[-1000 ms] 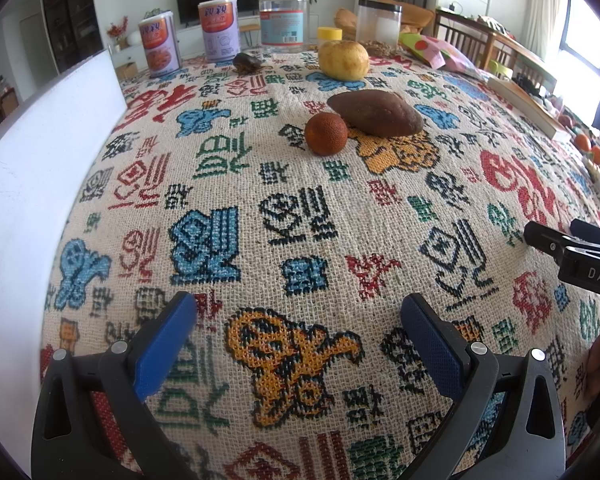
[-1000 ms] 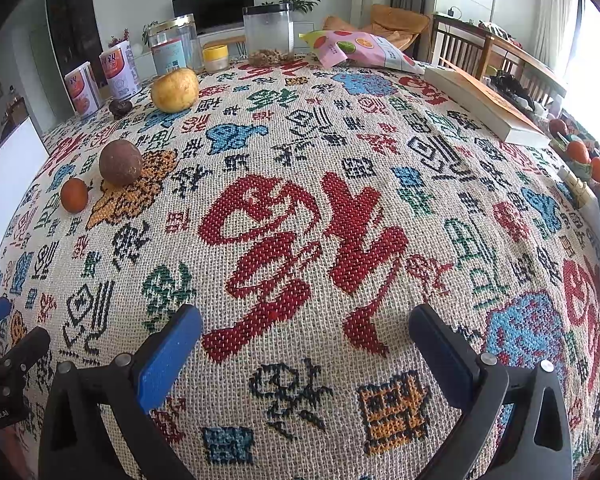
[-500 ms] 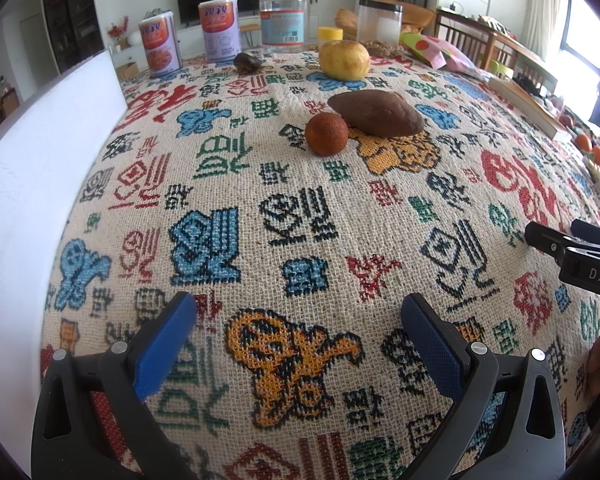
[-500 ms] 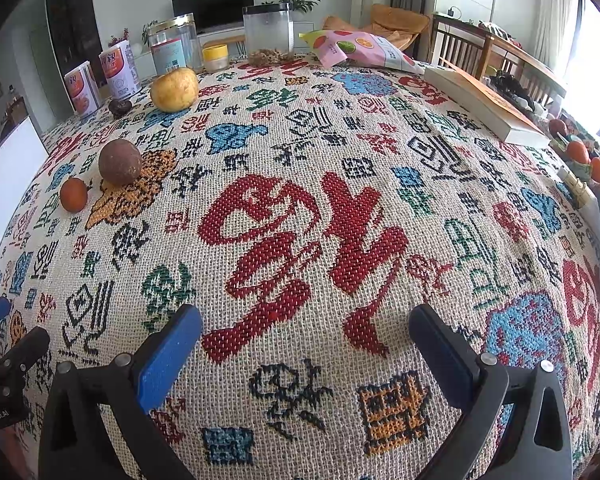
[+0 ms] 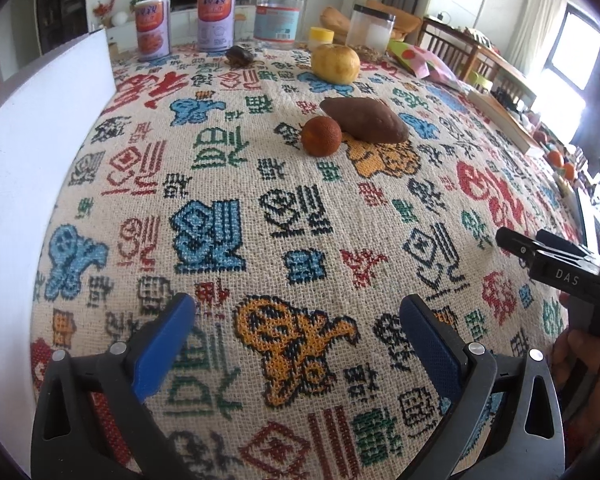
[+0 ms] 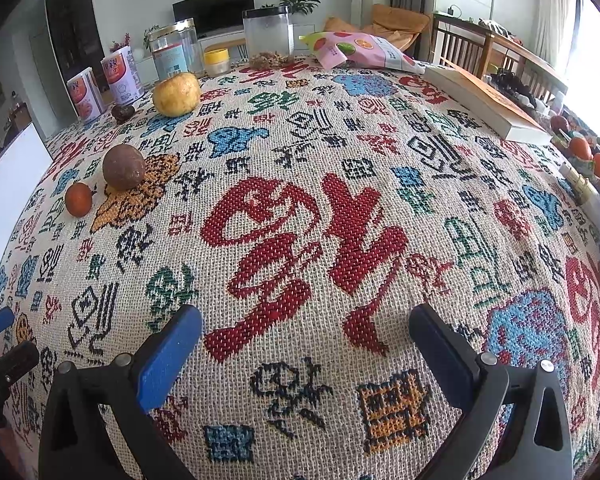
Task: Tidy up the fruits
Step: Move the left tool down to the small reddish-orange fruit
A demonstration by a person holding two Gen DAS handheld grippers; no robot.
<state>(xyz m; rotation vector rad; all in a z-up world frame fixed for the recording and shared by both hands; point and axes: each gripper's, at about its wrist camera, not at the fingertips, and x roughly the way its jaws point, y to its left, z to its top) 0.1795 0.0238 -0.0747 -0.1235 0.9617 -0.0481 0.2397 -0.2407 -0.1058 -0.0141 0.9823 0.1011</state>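
A small orange fruit point(image 5: 321, 136) lies against a brown sweet potato point(image 5: 365, 119) on the patterned tablecloth point(image 5: 240, 200). A yellow pear-like fruit point(image 5: 335, 63) and a small dark fruit point(image 5: 240, 56) lie farther back. My left gripper point(image 5: 296, 316) is open and empty, low over the near cloth. My right gripper point(image 6: 306, 326) is open and empty over the red character; it also shows in the left wrist view point(image 5: 548, 256). The right wrist view shows the orange fruit point(image 6: 78, 199), sweet potato point(image 6: 123, 167), yellow fruit point(image 6: 177, 94) and dark fruit point(image 6: 123, 113) far left.
A white box point(image 5: 24, 184) stands along the left edge. Two cans point(image 5: 152, 30), jars point(image 5: 277, 16) and a small yellow-lidded pot point(image 5: 321, 38) stand at the back. A snack bag point(image 6: 360, 50) and a book point(image 6: 488, 104) lie at the right, with more fruit point(image 6: 580, 148) beyond the edge.
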